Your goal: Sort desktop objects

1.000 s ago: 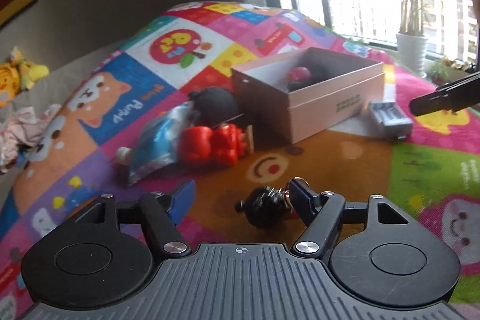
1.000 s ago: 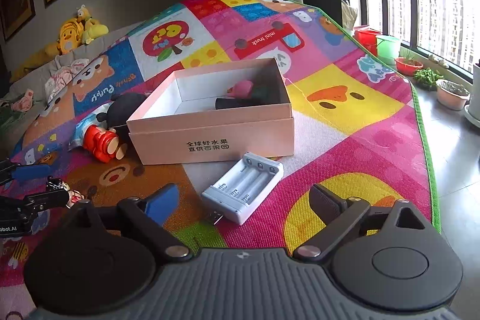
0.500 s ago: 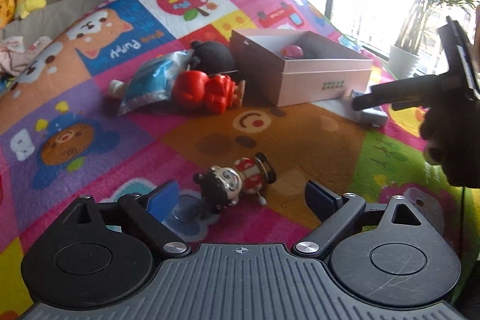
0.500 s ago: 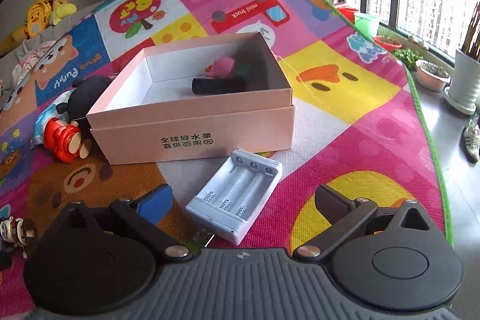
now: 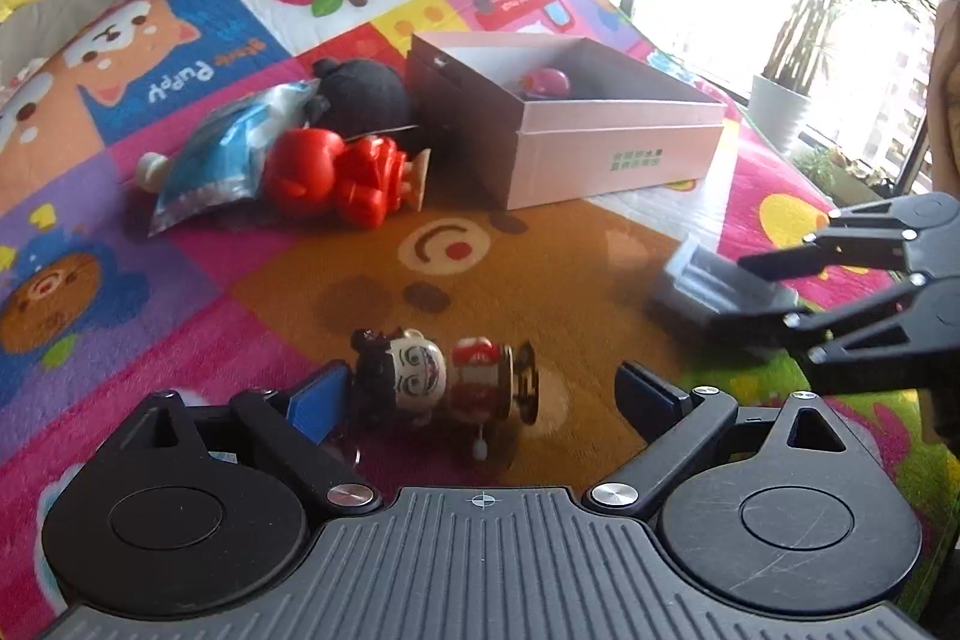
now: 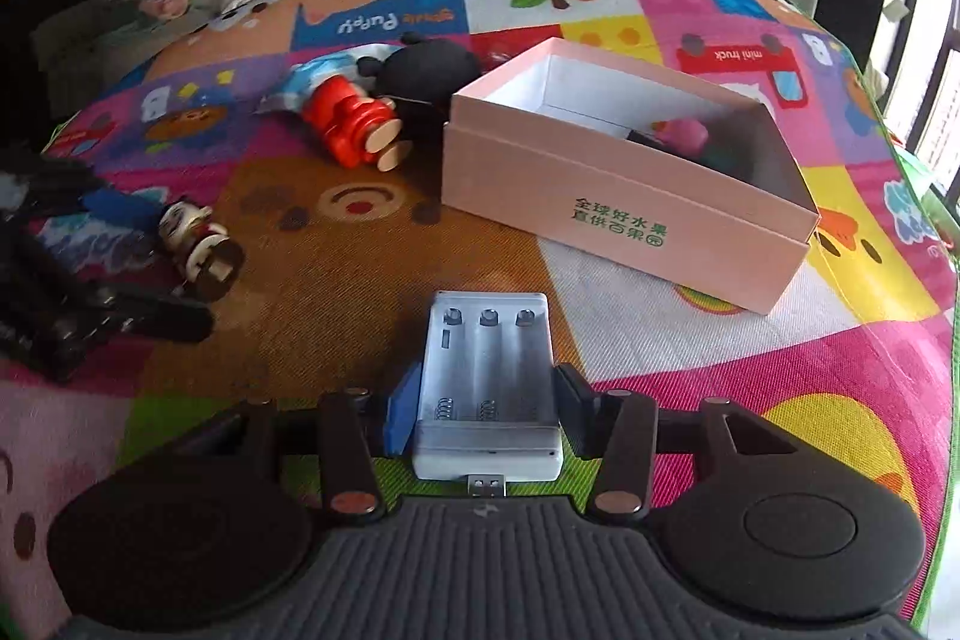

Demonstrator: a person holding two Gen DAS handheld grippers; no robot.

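Bright room w/ big window; the work surface is a colourful cartoon play mat (image 6: 336,292). On it lies an open pink box (image 6: 624,214), already w/ a pink item and some dark thing inside.

Right gripper (image 6: 483,409): jaws closing on the white battery holder (image 6: 489,376), which sits between the blue pad and the black pad, pads at its two long sides, approx. in contact. The holder is just in front of the box, USB plug toward the camera. To do this step well: I think the squeeze should be finished before any lift, w/ pads kept on the flat sides, not on the corners, so the smooth plastic does not twist out. Then lift straight and go over the near box wall.

Left gripper (image 5: 483,388): jaws opening, wide apart, the small doll figure (image 5: 441,385) lies on the mat between them, beside the blue pad, not pressed. Red toy (image 5: 342,178) and black plush (image 5: 360,94) wait left of the box.

Both grippers point down at a slant toward the mat, low over it; the right one is seen from the left view at the right edge.
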